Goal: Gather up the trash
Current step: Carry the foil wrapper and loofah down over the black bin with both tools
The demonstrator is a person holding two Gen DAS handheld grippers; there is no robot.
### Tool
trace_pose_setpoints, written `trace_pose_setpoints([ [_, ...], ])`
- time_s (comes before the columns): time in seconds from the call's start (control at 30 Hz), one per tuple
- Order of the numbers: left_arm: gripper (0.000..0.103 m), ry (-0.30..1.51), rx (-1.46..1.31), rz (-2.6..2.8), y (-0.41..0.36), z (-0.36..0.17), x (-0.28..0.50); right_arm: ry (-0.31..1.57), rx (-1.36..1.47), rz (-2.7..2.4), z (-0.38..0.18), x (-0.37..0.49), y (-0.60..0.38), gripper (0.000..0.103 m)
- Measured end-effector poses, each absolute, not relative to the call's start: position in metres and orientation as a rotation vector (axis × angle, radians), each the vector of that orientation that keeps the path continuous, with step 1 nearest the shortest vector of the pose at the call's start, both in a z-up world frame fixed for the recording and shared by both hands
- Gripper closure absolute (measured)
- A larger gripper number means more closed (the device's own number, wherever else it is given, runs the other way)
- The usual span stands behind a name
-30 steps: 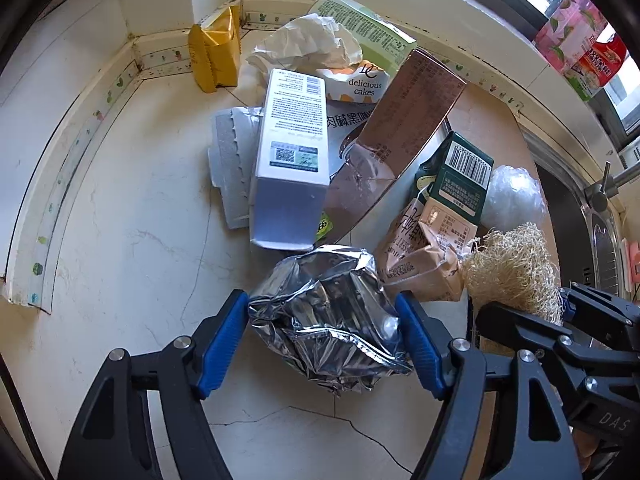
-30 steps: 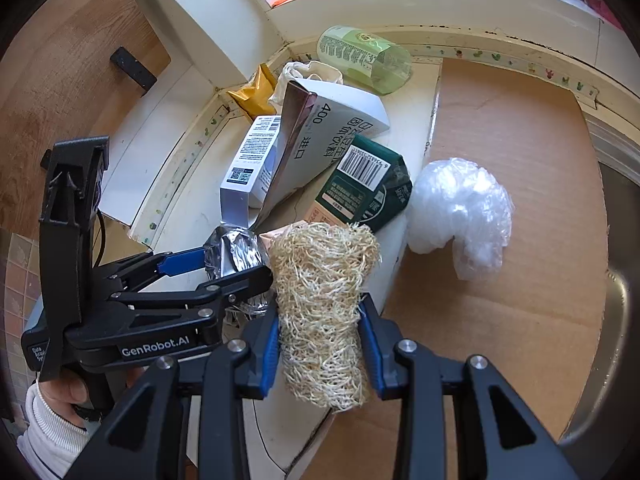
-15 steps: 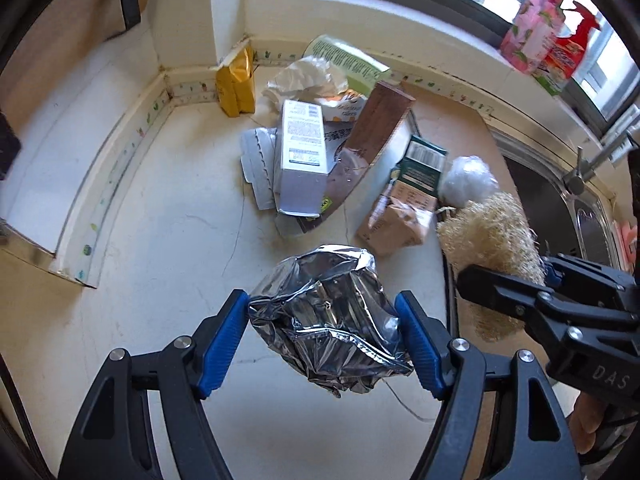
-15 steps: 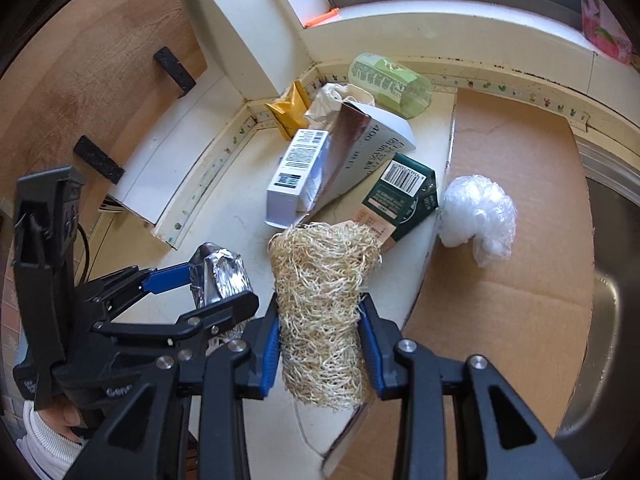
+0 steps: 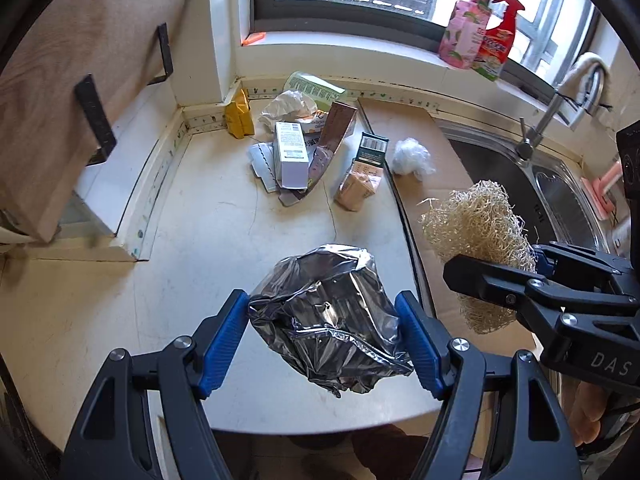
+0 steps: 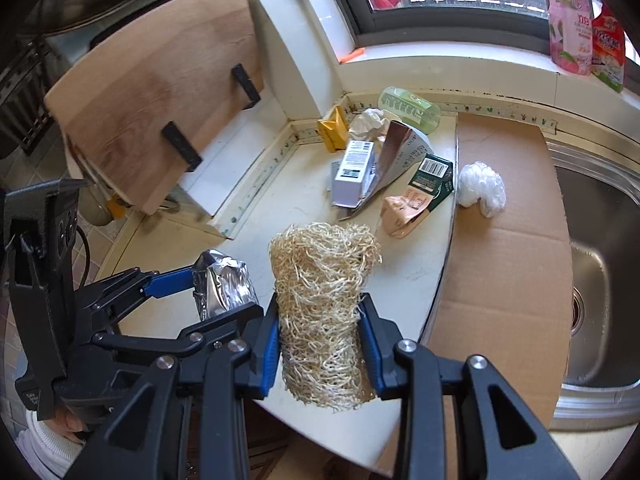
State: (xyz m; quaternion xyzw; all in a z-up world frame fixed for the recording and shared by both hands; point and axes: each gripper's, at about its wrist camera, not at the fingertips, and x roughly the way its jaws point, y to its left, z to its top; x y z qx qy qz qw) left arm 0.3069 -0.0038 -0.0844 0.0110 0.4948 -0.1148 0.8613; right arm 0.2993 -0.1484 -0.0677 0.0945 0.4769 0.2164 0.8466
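Both grippers have pulled back and up from the pile of trash since a second ago, so the heap now sits well away near the corner of the counter [image 5: 132,312]. The left gripper [image 5: 322,330] is clamped on a crumpled foil bag [image 5: 328,320], its blue pads pressing both sides, held above the front edge of the counter. The right gripper [image 6: 320,346] is clamped on a straw-coloured loofah [image 6: 322,316], which stands upright between its pads, just right of the foil bag. Left on the counter are a white box [image 5: 290,156], a yellow packet [image 5: 239,118], crumpled white paper [image 5: 286,106], a green bottle [image 6: 408,108] lying against the back wall, a dark green carton [image 5: 372,150] and a tan wrapper [image 5: 354,190]. A ball of clear plastic [image 5: 412,156] lies on the cardboard sheet [image 6: 512,240] beside the sink [image 6: 600,264]. Two pouches [image 5: 476,36] stand on the window sill.
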Motion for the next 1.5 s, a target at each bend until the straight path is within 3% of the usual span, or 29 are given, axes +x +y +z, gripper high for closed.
trace_pose_setpoints([
  [0.33,0.03,1.001,0.028,-0.262,0.027,-0.067,0.233,0.951,0.212,0.422,-0.048,0.214,-0.132,0.068],
  [0.7,0.03,1.061,0.037,-0.323,0.037,-0.098,0.172,1.01,0.249,0.343,-0.079,0.137,-0.117,0.068],
  [1.13,0.03,1.22,0.037,-0.316,0.024,-0.157,0.141,1.173,0.232,0.314,-0.127,0.096,-0.121,0.068],
  [1.5,0.03,1.384,-0.105,-0.193,0.031,-0.266,0.123,1.329,0.169,0.354,-0.22,0.092,-0.127,0.068],
])
